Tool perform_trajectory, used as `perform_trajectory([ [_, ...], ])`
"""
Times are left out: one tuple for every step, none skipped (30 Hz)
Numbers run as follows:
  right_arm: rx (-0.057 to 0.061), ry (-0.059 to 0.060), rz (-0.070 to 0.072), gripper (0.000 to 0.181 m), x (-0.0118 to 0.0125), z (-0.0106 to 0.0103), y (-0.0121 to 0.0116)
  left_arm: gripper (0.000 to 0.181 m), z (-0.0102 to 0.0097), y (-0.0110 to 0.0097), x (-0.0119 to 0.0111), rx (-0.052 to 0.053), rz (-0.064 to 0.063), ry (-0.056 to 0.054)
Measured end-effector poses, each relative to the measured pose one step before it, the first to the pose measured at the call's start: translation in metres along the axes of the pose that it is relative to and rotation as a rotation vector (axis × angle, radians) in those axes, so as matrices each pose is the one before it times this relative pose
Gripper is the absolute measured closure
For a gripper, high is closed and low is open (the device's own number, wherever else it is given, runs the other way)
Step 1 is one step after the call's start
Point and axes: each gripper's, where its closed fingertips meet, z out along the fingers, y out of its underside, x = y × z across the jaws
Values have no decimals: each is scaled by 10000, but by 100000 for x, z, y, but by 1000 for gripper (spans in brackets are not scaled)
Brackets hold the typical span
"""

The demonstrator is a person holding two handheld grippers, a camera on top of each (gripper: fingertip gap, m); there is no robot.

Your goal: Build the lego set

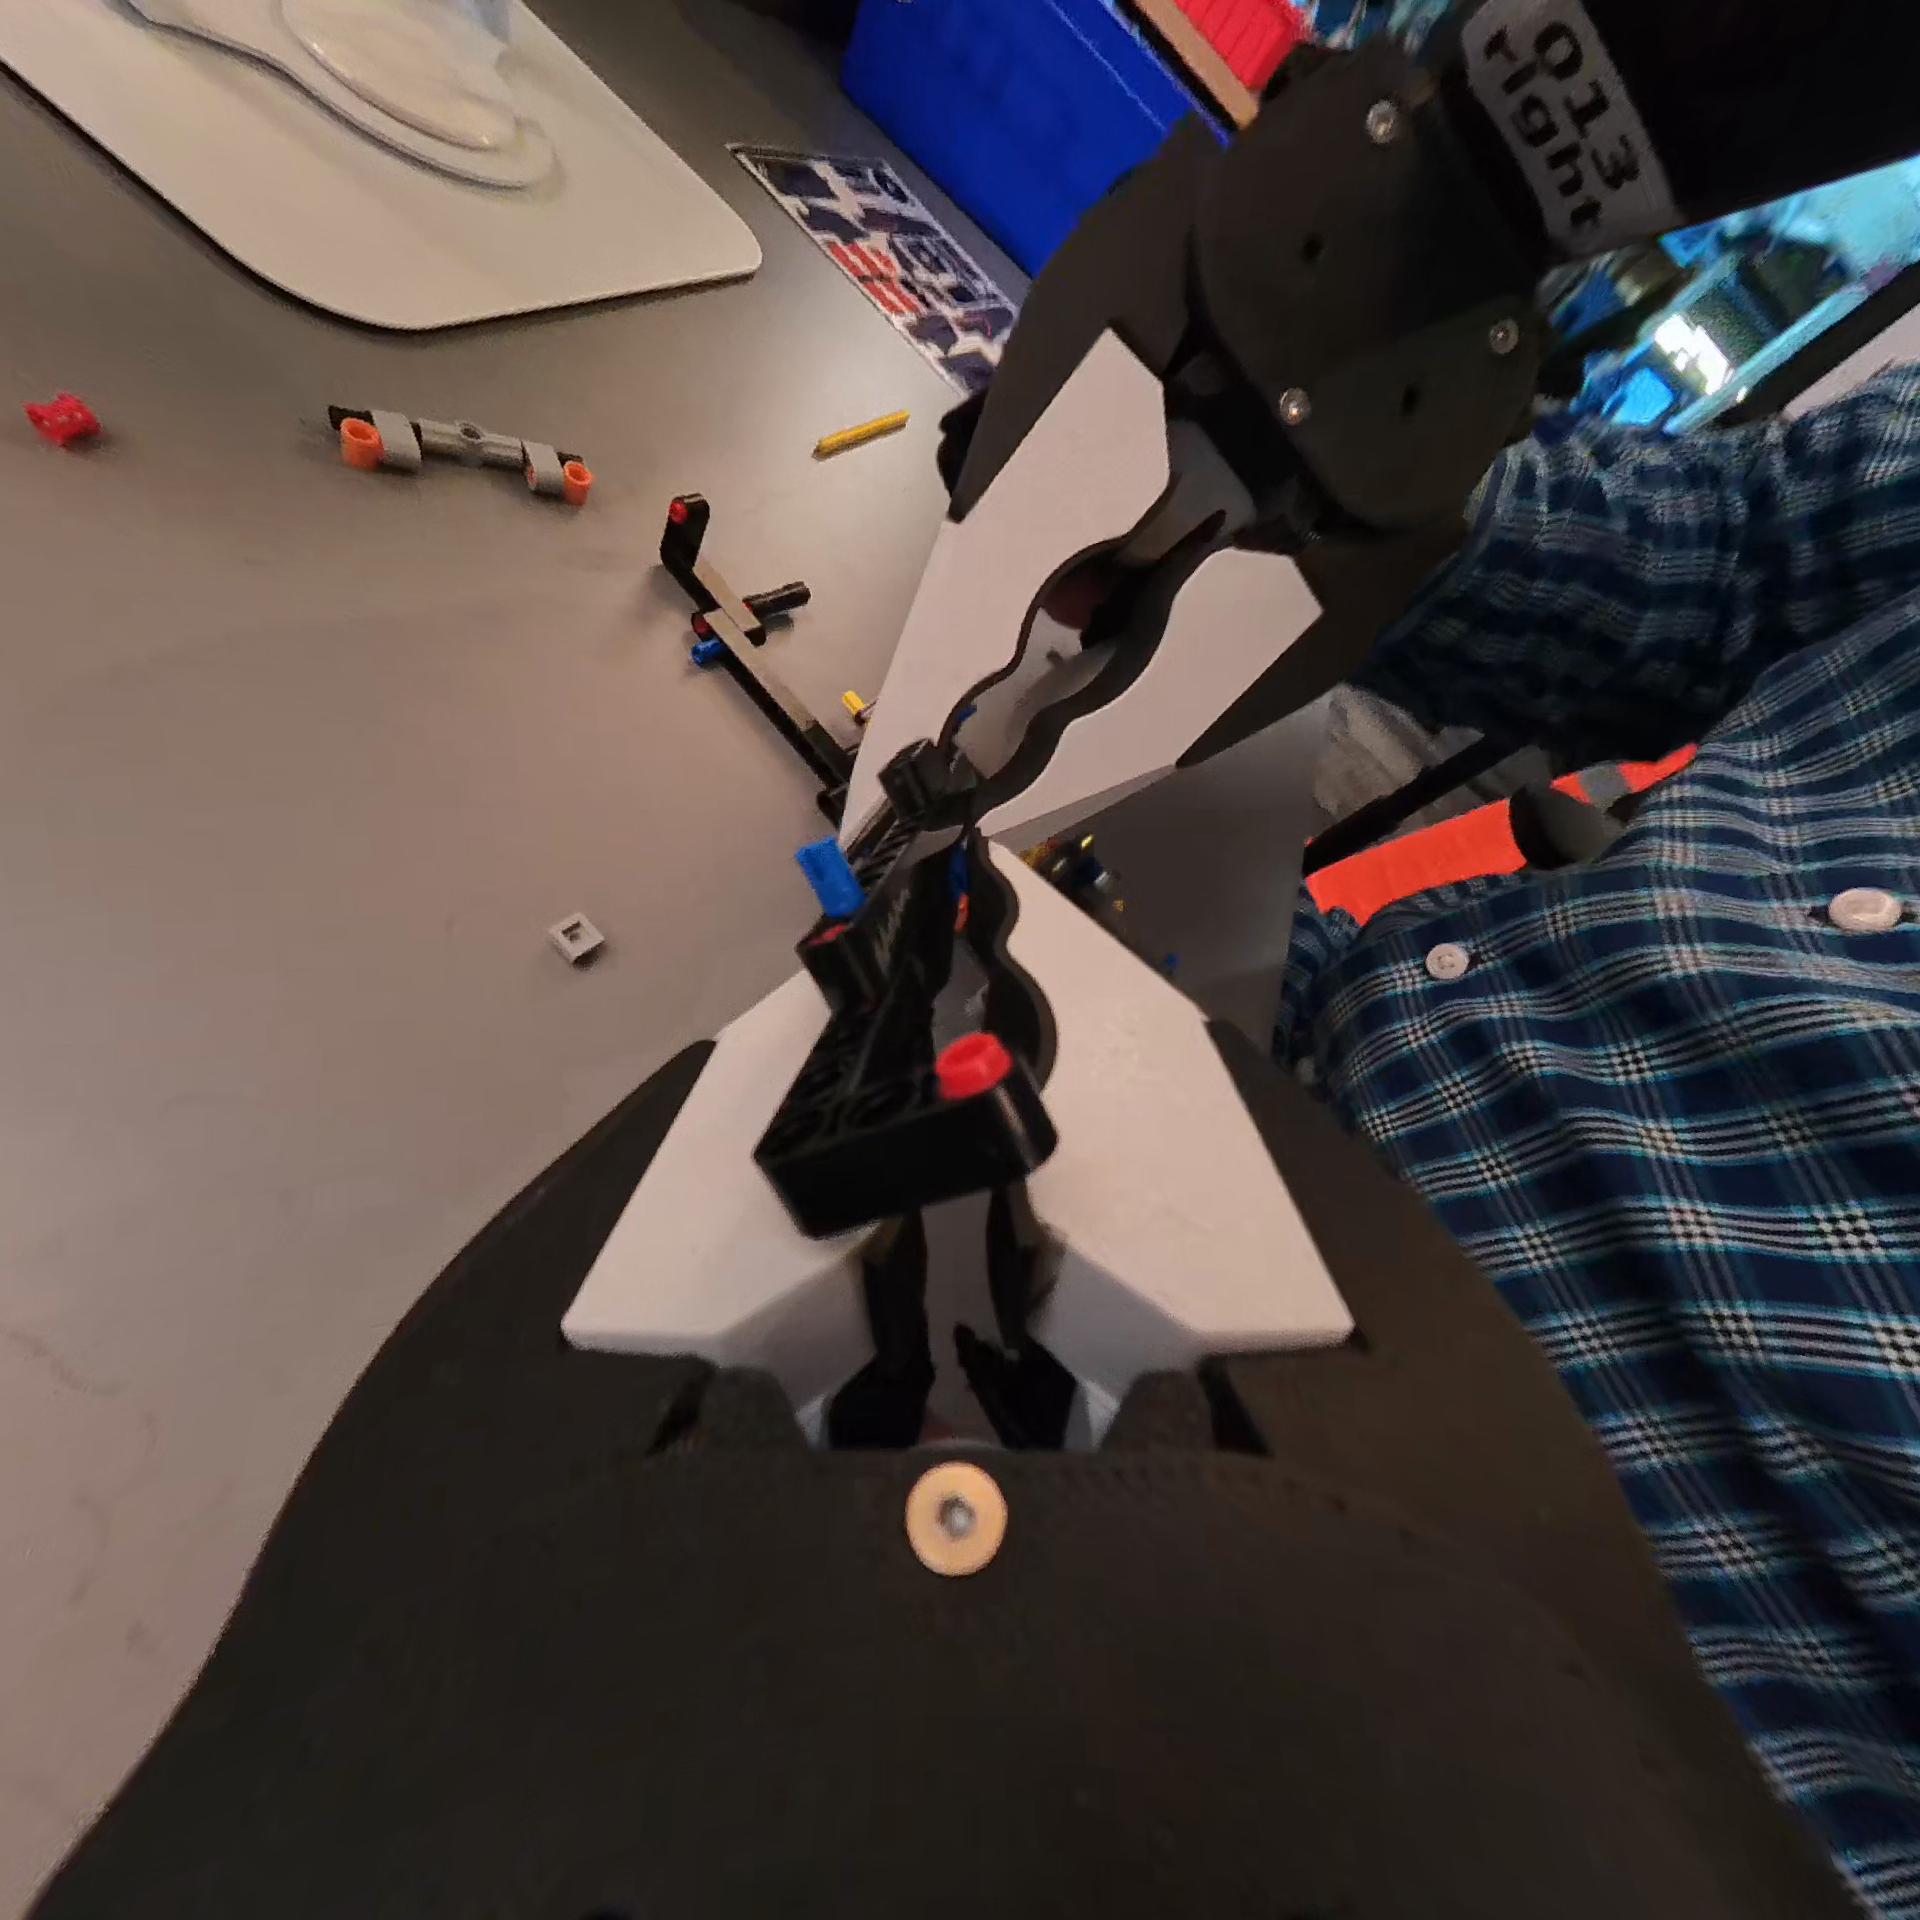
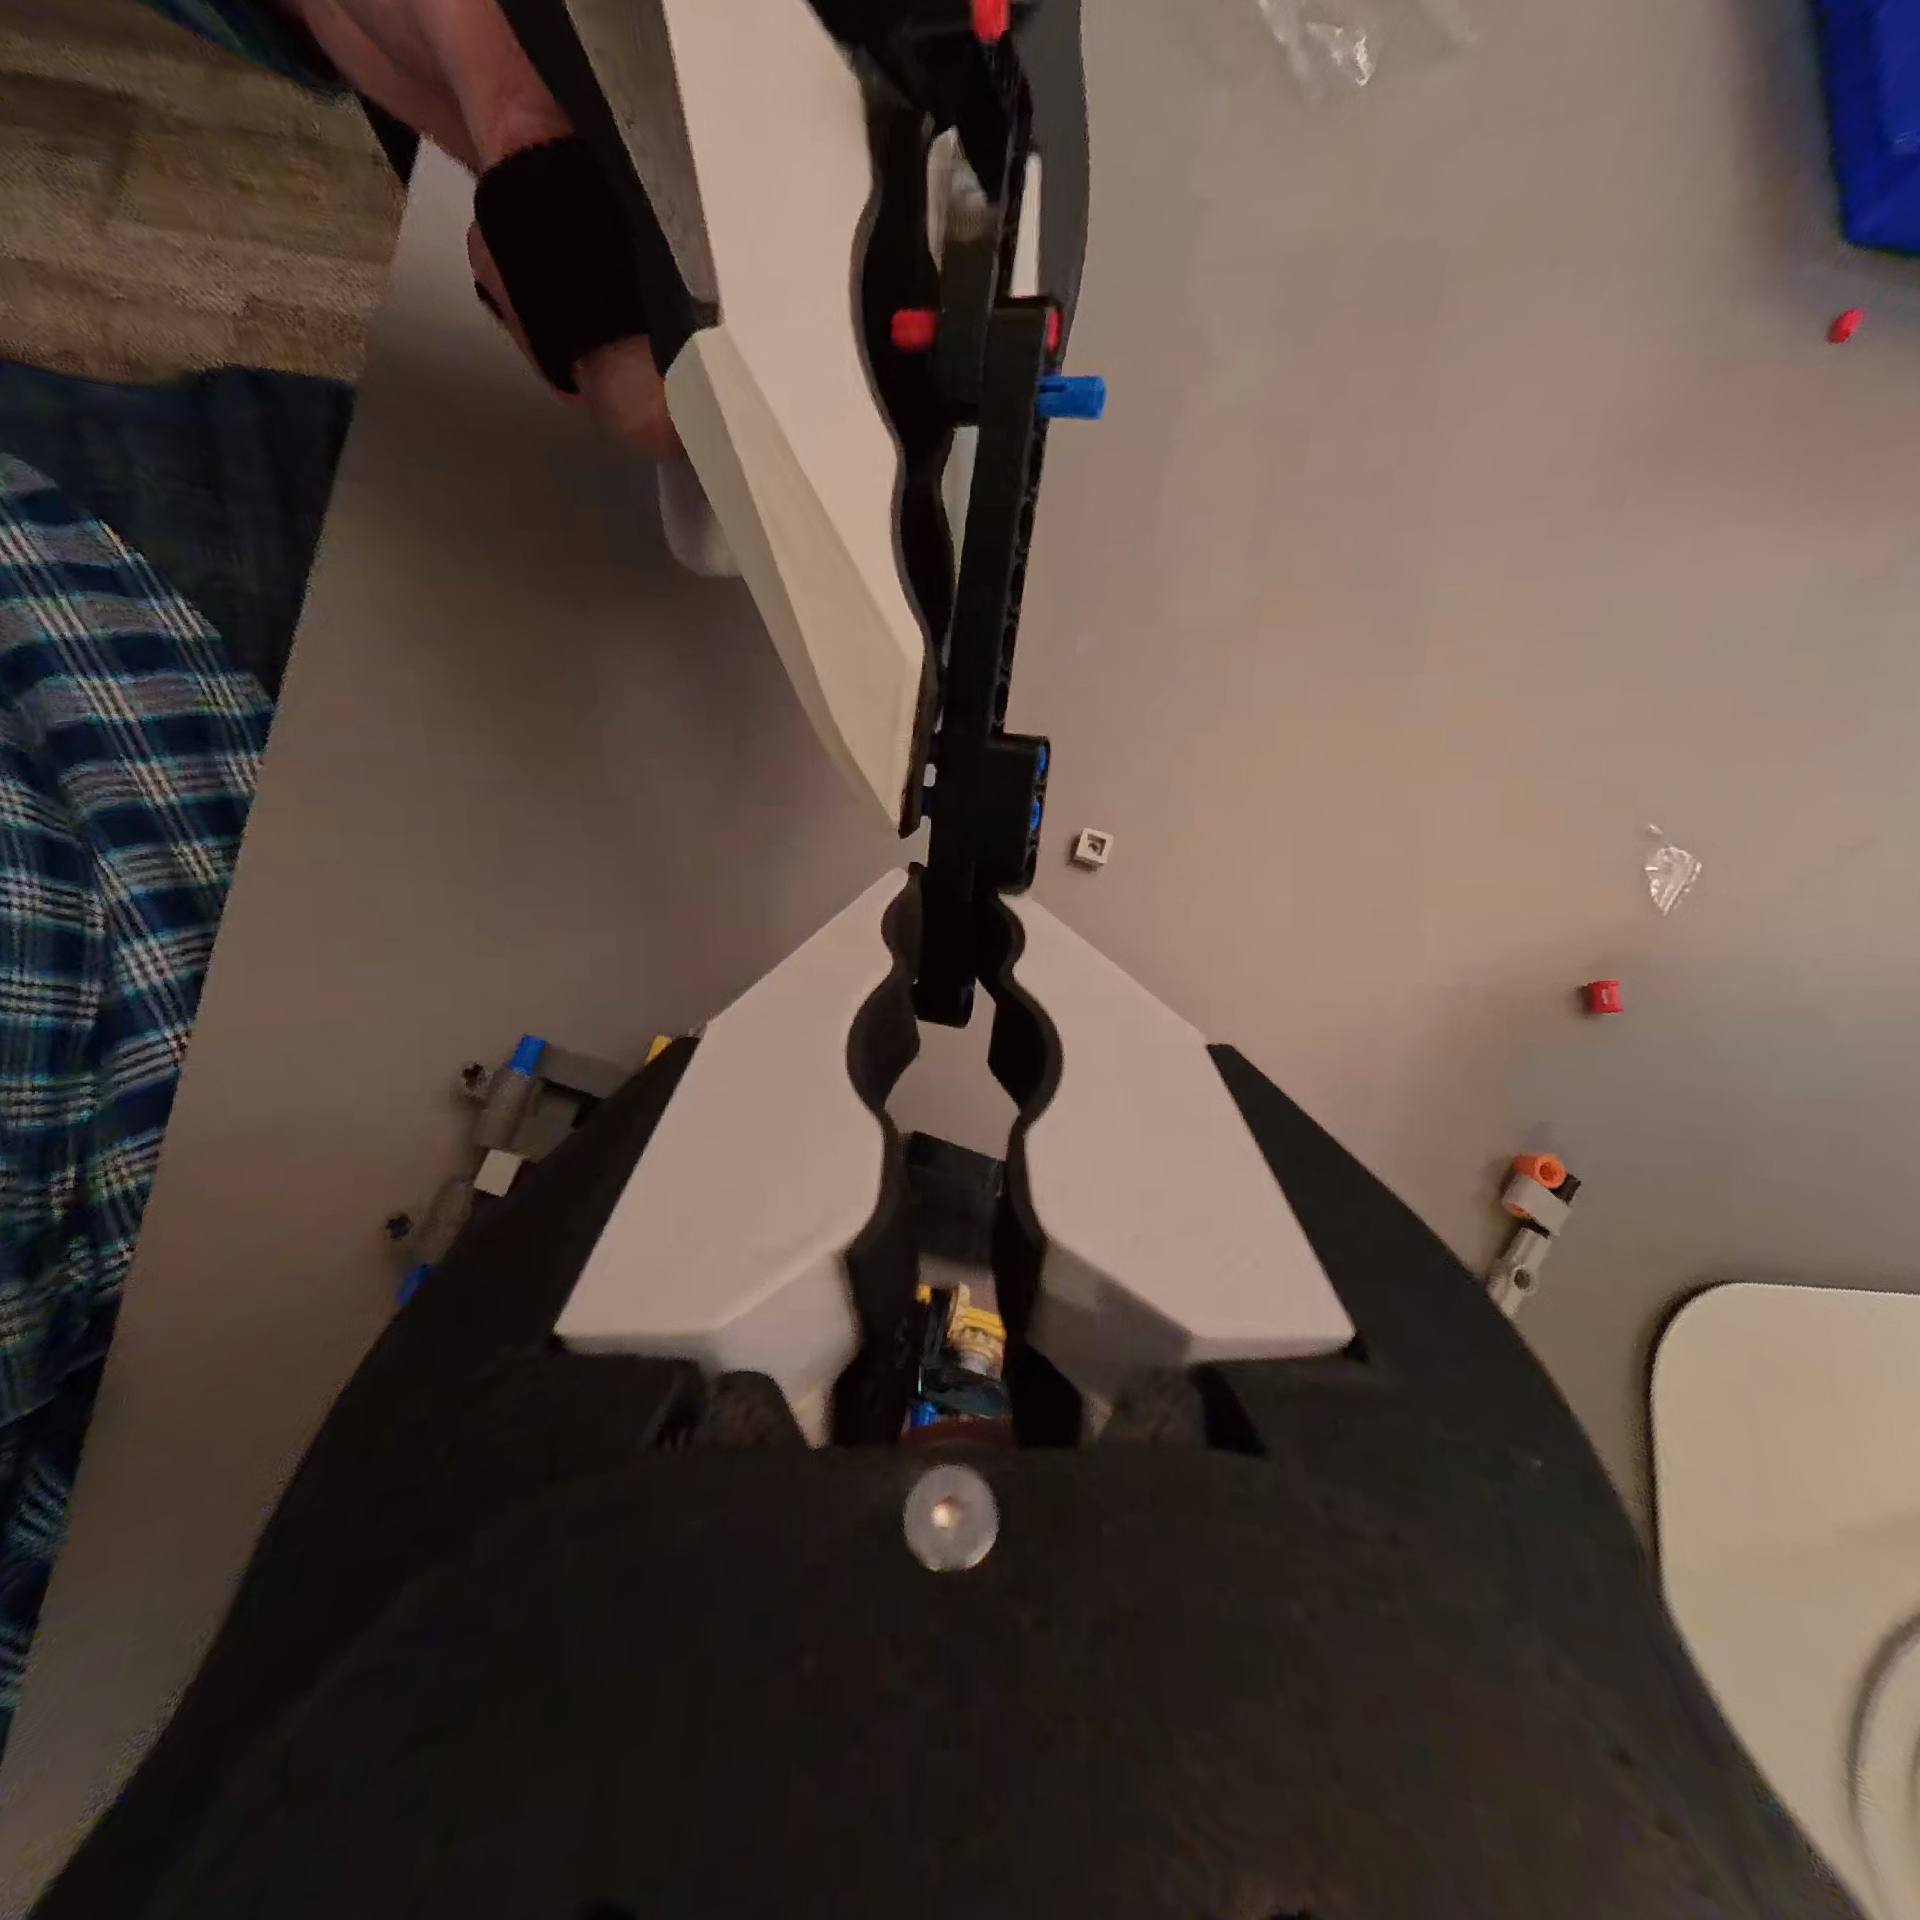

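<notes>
Desk point(image 1: 260, 1039): grey, scattered with loose parts; a white mat point(image 1: 436, 208) lies at the far left in the left wrist view.
Left tongs point(image 1: 961, 904): closed on the black lego beam assembly point(image 1: 894, 1101), gripping it along much of its length — red pins point(image 1: 974, 1062) and a blue pin point(image 1: 826, 873) stick out of it.
Right tongs point(image 2: 951, 935): closed on the near end of the same beam point(image 2: 987, 582), pinching only its tip between the wavy pads.
Where the build is: held in the air above the desk, between both tongs, which meet tip to tip.
Grey axle sub-assembly point(image 1: 462, 447): lying on the desk at the far left, orange bushes at both ends, well apart from the tongs.
Small bits: a yellow axle point(image 1: 860, 432), a grey square tile point(image 1: 577, 937) and a red connector point(image 1: 62, 419) lie loose.
Risk: the right grip is shallow — a twist or pull could slip it off the end, or bending between the two grips could pop a pin or split the beams.
Risk, second: a dropped piece could land among the loose bits and knock them out of reach.
</notes>
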Motion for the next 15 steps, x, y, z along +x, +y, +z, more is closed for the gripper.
perform_trajectory([
  [-145,-29,-133,175,-127,184,172,177,8,212,43,-177,194,-38],
  [49,-165,46,176,-149,51,36,177,-1,43,69,-36,5,5],
  [95,-40,128,176,68,18,-33,177,21,-37,-147,21,-84,-19],
  [-136,59,-73,175,57,153,174,177,106,235,-120,-141,81,-44],
  [-100,-48,-59,176,-78,162,173,177,21,143,-24,-100,93,-25],
  [97,-116,100,176,-92,83,-13,177,-27,74,8,-36,-10,33],
  [-92,-35,-91,176,-137,163,140,177,113,352,-37,-136,45,13],
  [-255,17,-194,176,-127,234,309,177,106,223,-68,-69,27,-36],
  [33,-24,30,176,85,41,-13,177,-96,-239,-51,81,42,-89],
  [195,-93,154,176,105,-92,-235,177,-156,-164,11,-15,48,20],
  [-64,31,-81,176,16,35,-44,176,-28,144,-54,-92,14,45],
  [-179,41,-171,176,-52,172,128,177,30,190,-37,-9,-38,27],
  [43,-96,49,176,-107,159,29,177,-8,191,4,-57,-50,37],
  [45,-88,55,176,-127,130,42,177,12,127,-20,-68,-10,10],
  [9,58,-22,176,52,35,-22,177,-76,-143,-84,130,-91,-2],
])
